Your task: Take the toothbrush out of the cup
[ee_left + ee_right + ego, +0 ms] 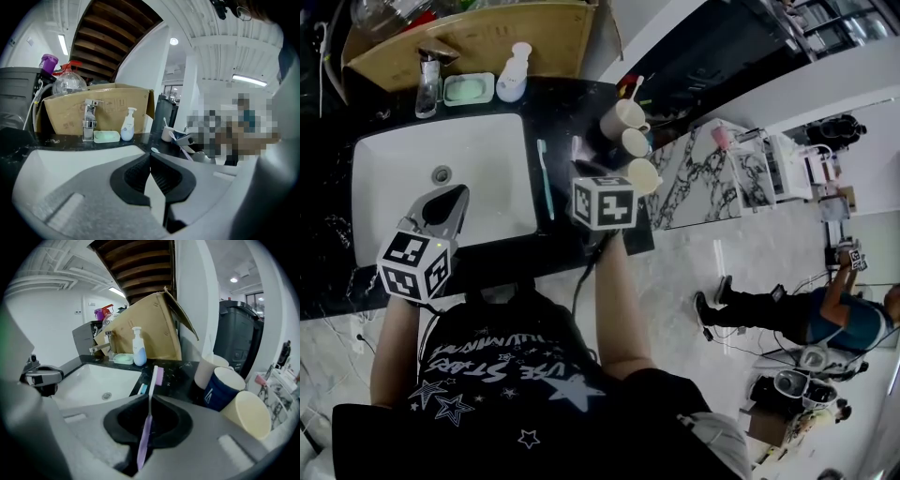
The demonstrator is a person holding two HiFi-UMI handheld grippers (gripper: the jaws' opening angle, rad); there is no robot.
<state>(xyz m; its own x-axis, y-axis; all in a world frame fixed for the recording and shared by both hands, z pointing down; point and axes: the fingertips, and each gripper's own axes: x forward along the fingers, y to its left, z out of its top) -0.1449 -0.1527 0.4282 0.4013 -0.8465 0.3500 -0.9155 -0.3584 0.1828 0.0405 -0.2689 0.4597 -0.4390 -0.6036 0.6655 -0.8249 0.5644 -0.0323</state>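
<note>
A white triangle mark is seen on the navy cup [224, 389]. Print on the cardboard box [150, 329] is too faint to be read. "STARS" can be made out, upside down, on the person's black shirt [502, 370].

The purple toothbrush [149, 418] is clamped between the closed jaws of the right gripper [150, 397]. It is held outside the cups, its head poking past the jaw tips over the black counter [185, 373]. The navy cup is flanked by a white cup [210, 369] and a cream cup [248, 416], just right of that gripper.

A teal brush [546, 178] is laid along the sink [403, 159] rim. The left gripper [150, 157] is closed on nothing, at the sink's near edge. A faucet [88, 119], soap dish [107, 136] and pump bottle [127, 126] are lined up before the box.
</note>
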